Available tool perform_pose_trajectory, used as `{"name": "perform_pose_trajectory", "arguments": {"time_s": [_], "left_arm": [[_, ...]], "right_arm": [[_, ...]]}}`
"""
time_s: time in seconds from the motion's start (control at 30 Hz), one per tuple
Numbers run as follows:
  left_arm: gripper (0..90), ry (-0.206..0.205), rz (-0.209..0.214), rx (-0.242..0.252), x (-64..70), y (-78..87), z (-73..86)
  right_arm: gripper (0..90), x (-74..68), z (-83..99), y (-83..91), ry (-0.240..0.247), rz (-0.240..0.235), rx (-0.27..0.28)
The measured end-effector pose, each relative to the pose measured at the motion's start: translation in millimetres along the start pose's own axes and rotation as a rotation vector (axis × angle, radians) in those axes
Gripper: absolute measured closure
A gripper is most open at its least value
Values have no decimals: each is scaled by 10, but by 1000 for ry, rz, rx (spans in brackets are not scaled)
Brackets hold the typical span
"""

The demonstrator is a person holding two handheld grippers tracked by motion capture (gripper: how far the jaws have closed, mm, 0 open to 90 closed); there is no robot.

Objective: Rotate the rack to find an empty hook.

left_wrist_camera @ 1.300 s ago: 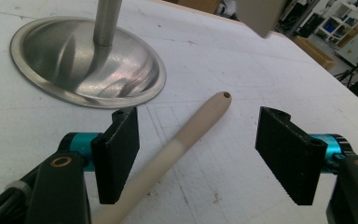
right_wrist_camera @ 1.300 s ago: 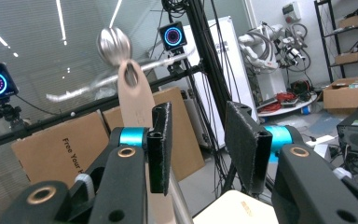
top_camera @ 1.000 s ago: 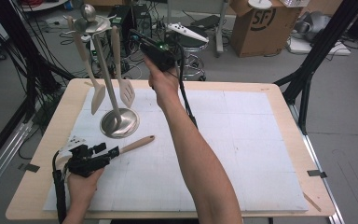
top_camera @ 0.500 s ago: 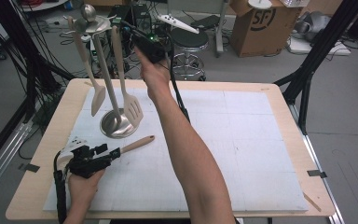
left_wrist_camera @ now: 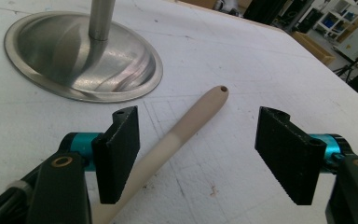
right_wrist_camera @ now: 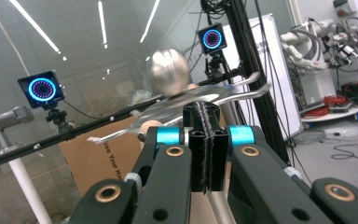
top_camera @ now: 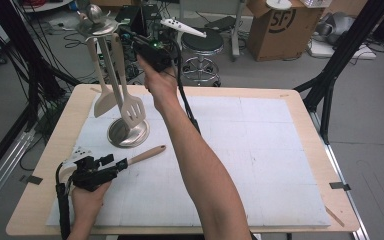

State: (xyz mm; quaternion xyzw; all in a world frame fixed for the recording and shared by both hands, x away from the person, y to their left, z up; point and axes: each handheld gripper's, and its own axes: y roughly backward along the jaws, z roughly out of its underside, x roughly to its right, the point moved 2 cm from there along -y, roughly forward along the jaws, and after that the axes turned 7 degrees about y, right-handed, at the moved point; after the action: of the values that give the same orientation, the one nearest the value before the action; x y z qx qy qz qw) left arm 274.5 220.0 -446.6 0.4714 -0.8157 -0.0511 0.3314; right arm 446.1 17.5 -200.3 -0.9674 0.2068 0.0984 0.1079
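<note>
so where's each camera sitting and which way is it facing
high view: above the person's side, looking forward and down on the table; both forearms show.
left gripper view: on the left gripper, looking low across the table at the wooden handle and stand base.
right gripper view: on the right gripper, tilted up at the stand top.
Shared: the stand.

cardboard box (top_camera: 282,27), black stool (top_camera: 204,44), white foam mat (top_camera: 260,150), floor cables (top_camera: 70,37)

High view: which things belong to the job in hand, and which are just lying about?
In the job: utensil stand, slotted turner, spatula, loose handle, left hand-held gripper, right hand-held gripper.
Lying about: cardboard box, stool.
</note>
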Motion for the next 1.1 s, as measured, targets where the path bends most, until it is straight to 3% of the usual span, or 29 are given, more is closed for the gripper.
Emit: {"name": "perform_pose_trajectory", "arguments": {"time_s": [0.4,0.63,0.9,1.1], "left_arm": [[313,-3,-2,1,4,-5,4],[312,-4,-3,6,-6,5,1],[312,-5,-7,11,-8,23,4],[313,-9,-5,1,10,-5,10]], "right_arm": [[900,-352,125,-113,37,-50,0],[900,-468,192,-210,54,-56,-31],[900,-277,227,-20,19,1,-28],[900,-174,110,89,8,38,25]]}}
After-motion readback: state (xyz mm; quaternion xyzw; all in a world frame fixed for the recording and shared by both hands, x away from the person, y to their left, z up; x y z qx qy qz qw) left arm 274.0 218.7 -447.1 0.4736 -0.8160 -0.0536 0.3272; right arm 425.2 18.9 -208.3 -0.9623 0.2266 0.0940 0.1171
